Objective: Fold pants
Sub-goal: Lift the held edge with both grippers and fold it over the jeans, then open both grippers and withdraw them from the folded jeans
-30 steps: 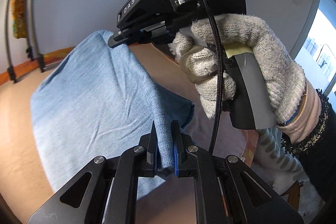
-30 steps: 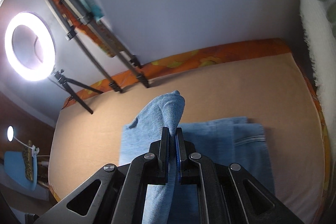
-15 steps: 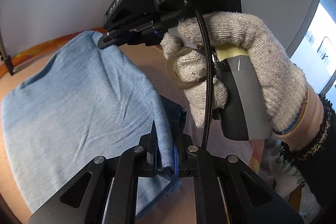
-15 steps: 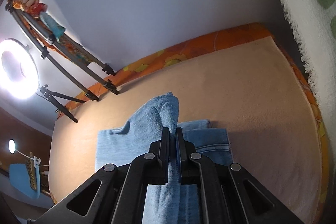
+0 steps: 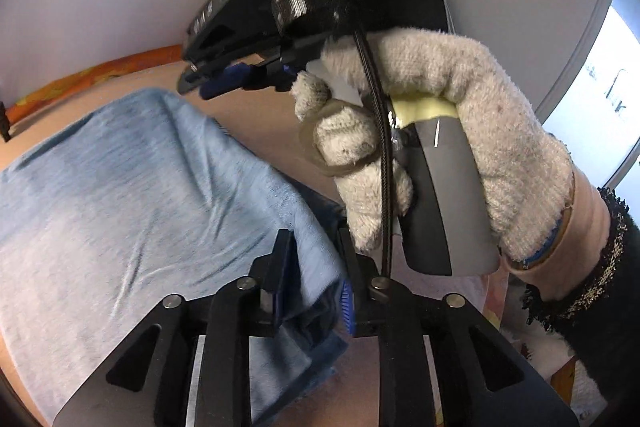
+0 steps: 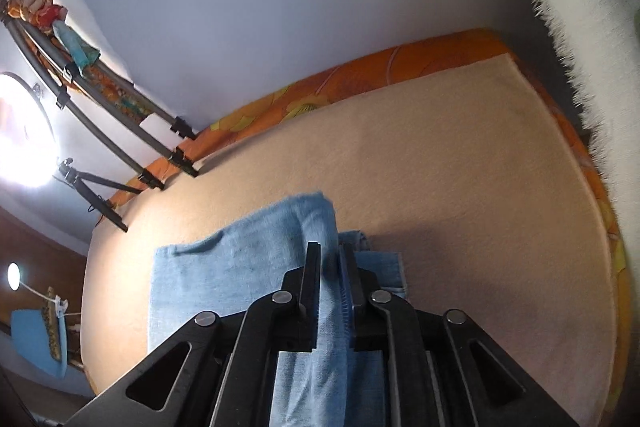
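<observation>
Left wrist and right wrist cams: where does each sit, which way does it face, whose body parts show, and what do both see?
Left wrist: sits on the left gripper, looks along its open fingers at the pants, with the right gripper and gloved right hand beyond.
Right wrist: sits on the right gripper, looks over the pants and the bed toward the wall and tripod legs; only its own open fingers show.
Shared: the blue pants, the tan bed, its orange edge.

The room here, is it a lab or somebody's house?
Probably a bedroom at home, set up for filming. The blue pants lie on a peach blanket over an orange flowered mattress, and a lit ring light on a tripod stands by the wall.
</observation>
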{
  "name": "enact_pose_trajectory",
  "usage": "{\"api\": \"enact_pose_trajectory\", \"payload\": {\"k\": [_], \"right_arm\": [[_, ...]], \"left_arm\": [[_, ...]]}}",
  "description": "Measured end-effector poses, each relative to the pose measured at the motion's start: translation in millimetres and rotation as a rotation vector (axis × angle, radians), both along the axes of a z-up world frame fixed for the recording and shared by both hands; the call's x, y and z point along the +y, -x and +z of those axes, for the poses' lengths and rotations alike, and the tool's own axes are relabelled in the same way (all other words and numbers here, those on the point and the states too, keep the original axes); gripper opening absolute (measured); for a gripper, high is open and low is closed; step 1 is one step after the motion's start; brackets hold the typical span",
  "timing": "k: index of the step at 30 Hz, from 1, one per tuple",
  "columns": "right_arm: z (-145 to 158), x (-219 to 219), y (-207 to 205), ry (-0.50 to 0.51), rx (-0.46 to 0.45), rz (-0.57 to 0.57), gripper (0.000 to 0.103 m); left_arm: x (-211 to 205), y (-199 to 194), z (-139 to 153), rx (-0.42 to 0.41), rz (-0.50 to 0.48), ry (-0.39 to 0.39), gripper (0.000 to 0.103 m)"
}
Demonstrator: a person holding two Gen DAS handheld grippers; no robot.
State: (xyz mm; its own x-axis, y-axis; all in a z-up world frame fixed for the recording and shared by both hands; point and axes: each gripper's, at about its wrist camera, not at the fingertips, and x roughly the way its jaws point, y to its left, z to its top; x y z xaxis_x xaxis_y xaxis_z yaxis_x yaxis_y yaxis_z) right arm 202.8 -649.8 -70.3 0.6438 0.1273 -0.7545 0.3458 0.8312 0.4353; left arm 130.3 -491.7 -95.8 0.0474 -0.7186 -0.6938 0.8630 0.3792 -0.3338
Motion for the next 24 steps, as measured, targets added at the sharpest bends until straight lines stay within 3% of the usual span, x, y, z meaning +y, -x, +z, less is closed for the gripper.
{"api": "enact_pose_trajectory", "payload": {"k": [1,3,7,11,13,24], "right_arm": [[3,-2,3,0.003,-0.005,-0.006,0.024],[9,-4,9,0.02,-0.009,-0.015,0.027],[21,-9,23,0.035,-0.024,-0.033,0.036],[30,-11,38,0.05,-0.038,-0.048,0.038],[36,-8,46,0.071,-0.045,-0.044,0.039],[54,26,85,0.157,-0.079,-0.006,0.045]], "left_arm": [[-1,3,1,0.002,-0.007,0.0,0.026],[0,9,3,0.006,-0.015,0.006,0.029],[-2,21,6,0.023,-0.044,0.004,0.03],[6,37,15,-0.004,-0.071,-0.001,0.032],[13,40,18,-0.019,-0.067,-0.001,0.039],[74,27,57,-0.146,0.042,-0.005,0.043]]}}
